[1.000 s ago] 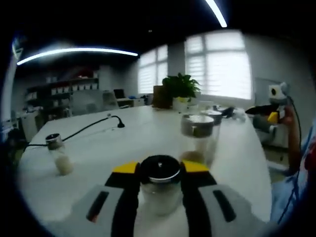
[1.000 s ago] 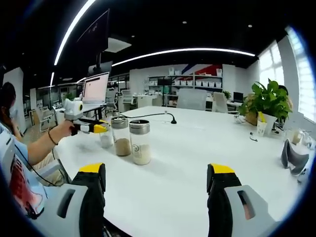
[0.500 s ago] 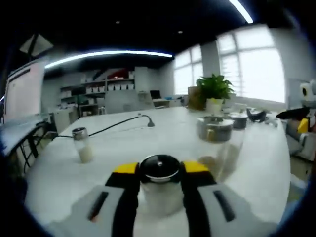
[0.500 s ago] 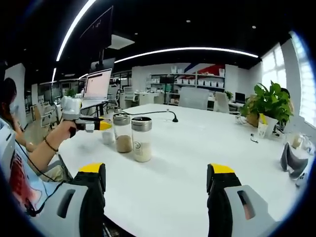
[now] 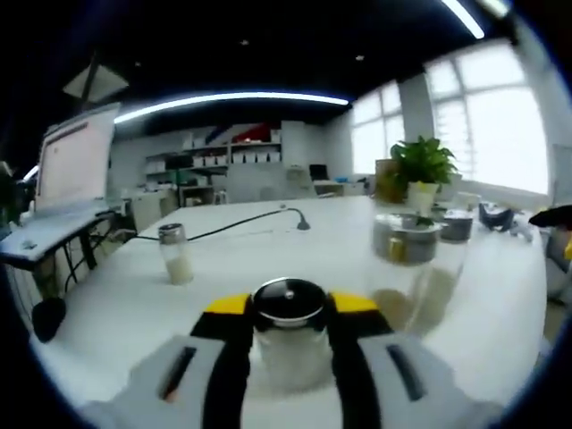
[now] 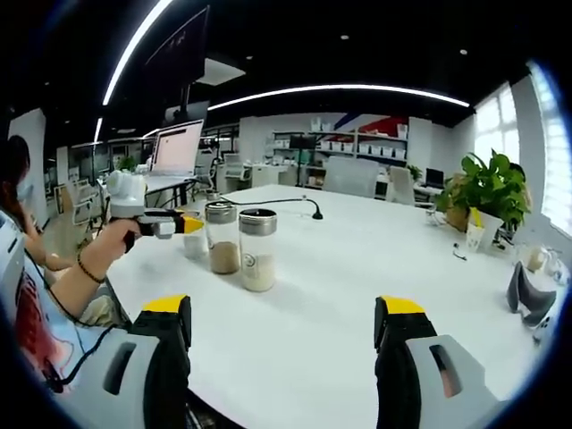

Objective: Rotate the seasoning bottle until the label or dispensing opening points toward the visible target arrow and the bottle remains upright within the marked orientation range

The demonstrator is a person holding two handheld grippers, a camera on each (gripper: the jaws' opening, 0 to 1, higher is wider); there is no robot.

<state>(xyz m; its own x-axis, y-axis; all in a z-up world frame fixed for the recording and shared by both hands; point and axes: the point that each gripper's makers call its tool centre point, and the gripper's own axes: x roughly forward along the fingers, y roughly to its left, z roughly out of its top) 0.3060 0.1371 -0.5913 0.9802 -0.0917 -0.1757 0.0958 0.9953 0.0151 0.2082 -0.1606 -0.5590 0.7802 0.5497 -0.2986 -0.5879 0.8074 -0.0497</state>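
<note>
A small seasoning bottle (image 5: pixel 289 350) with a shiny dark lid and pale powder stands upright on the white table (image 5: pixel 268 255). My left gripper (image 5: pixel 289 304) is shut on it, a yellow-tipped jaw on each side just below the lid. In the right gripper view, a hand holds the left gripper (image 6: pixel 163 223) at the far left, shut on that small bottle (image 6: pixel 194 245). My right gripper (image 6: pixel 284 323) is open above the table's near edge, with nothing between its jaws.
Two taller metal-capped jars (image 6: pixel 222 238) (image 6: pixel 257 250) stand side by side right of the held bottle, blurred as jars (image 5: pixel 407 261). Another small bottle (image 5: pixel 175 254) stands left. A black cable (image 5: pixel 255 220), a potted plant (image 6: pixel 487 183) and a laptop (image 6: pixel 176 147) lie farther back.
The left gripper view has swung so the background slid rightward; the bottle stays fixed between its jaws. In the right gripper view the hand with the left gripper shifted slightly.
</note>
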